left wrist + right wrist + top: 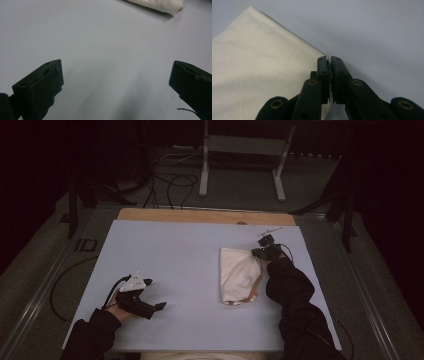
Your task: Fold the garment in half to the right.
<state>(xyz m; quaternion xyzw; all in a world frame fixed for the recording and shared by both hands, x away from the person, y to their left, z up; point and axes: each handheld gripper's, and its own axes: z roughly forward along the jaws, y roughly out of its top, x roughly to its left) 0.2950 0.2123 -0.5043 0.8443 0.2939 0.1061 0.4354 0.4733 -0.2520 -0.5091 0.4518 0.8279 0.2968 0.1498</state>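
A folded white cloth [239,275] lies on the right half of the pale blue mat [185,265], with a reddish edge showing at its near end. My right gripper [263,252] sits at the cloth's far right corner. In the right gripper view the jaws [328,59] are pressed together on that corner of the cloth [262,62], low over the mat. My left gripper [159,307] rests near the mat's front left, well apart from the cloth. Its jaws [116,67] stand wide open over bare mat, and the cloth's end [160,5] shows far off at the top.
The mat covers a wooden table whose bare edge [200,215] shows at the back. Beyond it, cables [170,185] trail on the floor and a metal stand [242,155] rises. A metal rail [45,290] runs along the left side.
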